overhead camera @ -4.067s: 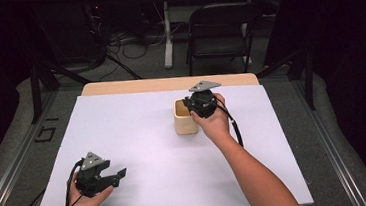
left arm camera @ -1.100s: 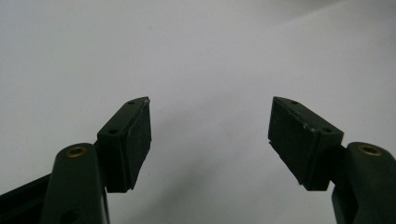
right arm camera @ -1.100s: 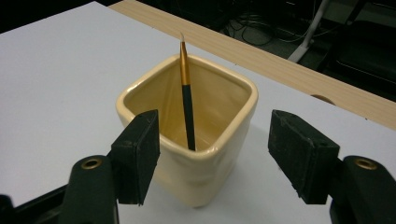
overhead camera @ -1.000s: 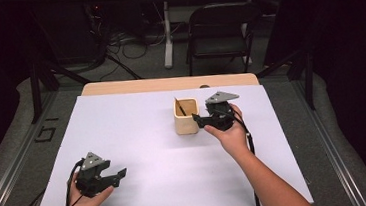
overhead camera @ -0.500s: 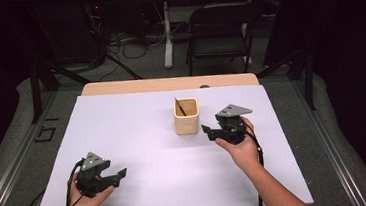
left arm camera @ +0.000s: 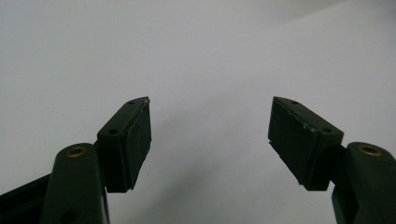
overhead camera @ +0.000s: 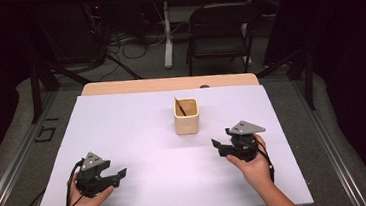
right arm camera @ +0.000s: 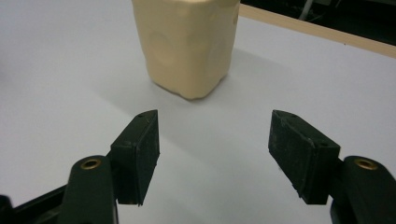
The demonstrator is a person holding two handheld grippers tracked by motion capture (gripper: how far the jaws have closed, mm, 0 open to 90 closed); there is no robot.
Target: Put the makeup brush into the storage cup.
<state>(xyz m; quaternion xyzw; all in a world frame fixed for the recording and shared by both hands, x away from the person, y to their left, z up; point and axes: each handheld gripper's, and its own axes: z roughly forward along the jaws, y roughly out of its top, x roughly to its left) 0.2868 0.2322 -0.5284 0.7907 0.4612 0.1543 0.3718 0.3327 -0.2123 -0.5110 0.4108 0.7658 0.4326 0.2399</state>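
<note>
A cream square cup (overhead camera: 186, 116) stands upright near the middle of the white table (overhead camera: 139, 137), with a thin dark stick (overhead camera: 180, 106) leaning inside it. My right gripper (overhead camera: 216, 147) rests low at the right, a short way from the cup and pointing left; it is open and holds nothing. In the right gripper view the cup (right arm camera: 187, 44) stands ahead of the open right gripper (right arm camera: 212, 140). My left gripper (overhead camera: 122, 174) sits near the front left edge, open and holding nothing. In the left gripper view the left gripper (left arm camera: 210, 135) faces bare white table (left arm camera: 196, 56).
The white sheet covers a wooden tabletop whose far edge (overhead camera: 169, 83) shows as a tan strip. Behind the table stand a black folding chair (overhead camera: 219, 34), a white post (overhead camera: 166, 34) and loose cables on the grey floor (overhead camera: 131, 52).
My right gripper has drawn back from the cup toward the front right and come down to the table, open. The stick stays in the cup. The left gripper has not moved.
</note>
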